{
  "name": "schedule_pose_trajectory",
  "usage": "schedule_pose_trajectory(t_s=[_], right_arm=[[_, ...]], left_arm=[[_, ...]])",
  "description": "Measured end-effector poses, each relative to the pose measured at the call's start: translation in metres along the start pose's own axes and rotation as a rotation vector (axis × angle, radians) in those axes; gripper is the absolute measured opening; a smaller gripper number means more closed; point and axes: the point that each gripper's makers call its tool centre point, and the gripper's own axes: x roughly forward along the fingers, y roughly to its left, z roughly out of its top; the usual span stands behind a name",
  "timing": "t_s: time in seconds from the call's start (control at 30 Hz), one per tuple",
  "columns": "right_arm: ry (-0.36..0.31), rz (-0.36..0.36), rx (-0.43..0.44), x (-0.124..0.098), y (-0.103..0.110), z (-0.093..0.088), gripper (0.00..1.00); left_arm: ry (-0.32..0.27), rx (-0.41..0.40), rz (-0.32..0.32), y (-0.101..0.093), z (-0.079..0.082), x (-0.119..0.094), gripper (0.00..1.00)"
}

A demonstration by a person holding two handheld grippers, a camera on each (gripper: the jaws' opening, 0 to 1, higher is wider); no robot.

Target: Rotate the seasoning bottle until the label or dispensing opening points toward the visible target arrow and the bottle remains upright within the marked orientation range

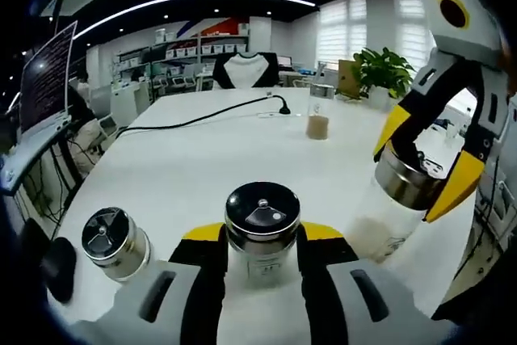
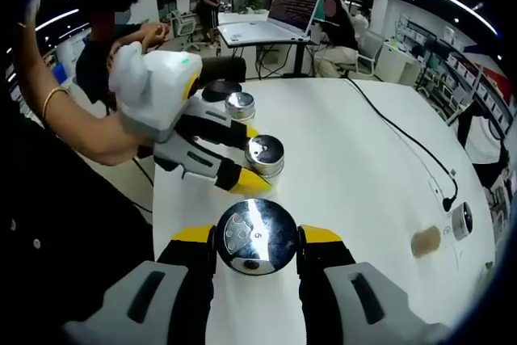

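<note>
Mid-task. Left gripper [image 1: 262,240] clamped on middle bottle [image 1: 262,224], upright on table [image 1: 186,175]. Right gripper [image 2: 257,252] clamped on tilted seasoning bottle [image 2: 257,236]. No arrow seen; alignment & uprighting left, prob.

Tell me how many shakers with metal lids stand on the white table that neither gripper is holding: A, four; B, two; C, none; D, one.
D: the left gripper clamps one shaker, the right gripper clamps another, and one free shaker stands beside them on the table.

Three bottles [image 1: 262,228] on table [image 1: 202,167]
</note>
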Motion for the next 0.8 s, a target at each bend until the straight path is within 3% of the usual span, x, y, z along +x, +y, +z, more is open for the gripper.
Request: schedule_pose_trajectory(t_s=[0.3, 0.47, 0.67, 0.8], right_arm=[[-0.006, 0.008, 0.0, 0.0, 0.0, 0.0, 0.37], [-0.013, 0.017, -0.002, 0.0, -0.001, 0.0, 0.37], [-0.025, 0.019, -0.001, 0.001, -0.003, 0.001, 0.37], [-0.032, 0.037, -0.019, 0.004, -0.007, 0.004, 0.37]], left_arm=[[0.008, -0.006, 0.017, 0.002, -0.003, -0.004, 0.36], [0.032, 0.004, -0.008, 0.001, -0.005, -0.006, 0.36], [0.048, 0.01, -0.023, -0.003, -0.009, -0.018, 0.44], [0.061, 0.08, -0.051, -0.014, -0.016, -0.035, 0.44]])
